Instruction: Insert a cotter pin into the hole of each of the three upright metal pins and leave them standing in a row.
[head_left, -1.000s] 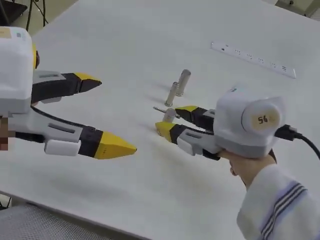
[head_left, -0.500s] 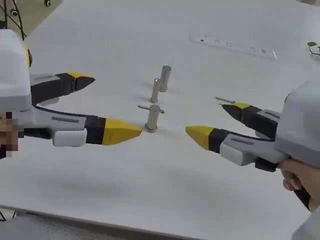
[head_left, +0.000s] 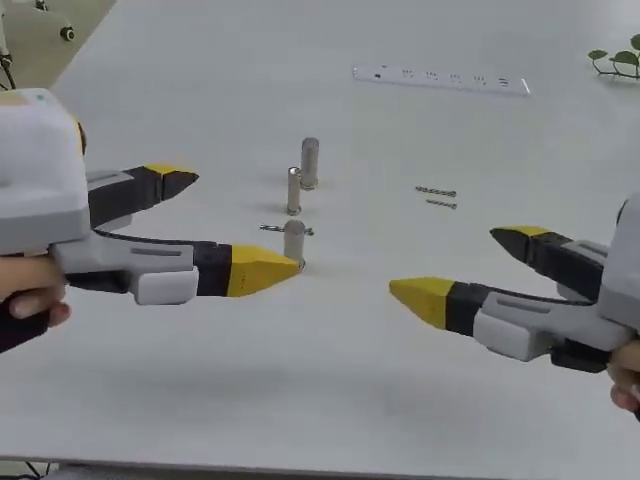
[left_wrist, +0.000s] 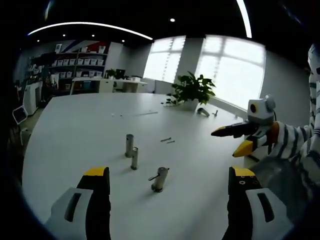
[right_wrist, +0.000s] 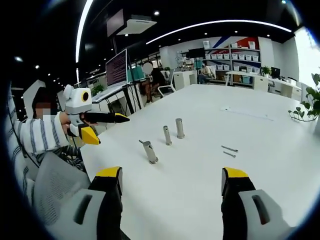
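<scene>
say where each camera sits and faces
Head view: on the headset, looking down at the table; left gripper, right gripper and a hand show.
Left gripper view: on that gripper, facing the pins and right gripper; own fingers below.
Right gripper view: mirrored, facing pins and left gripper; own fingers below.
Shared: three pins.

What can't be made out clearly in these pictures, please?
Holes of far pin and middle pin: too small, every view.
Base of near pin: head view, behind left gripper jaw.
Ends of loose cotter pins: too small.
Body of right gripper: cut by head view's right edge.
</scene>
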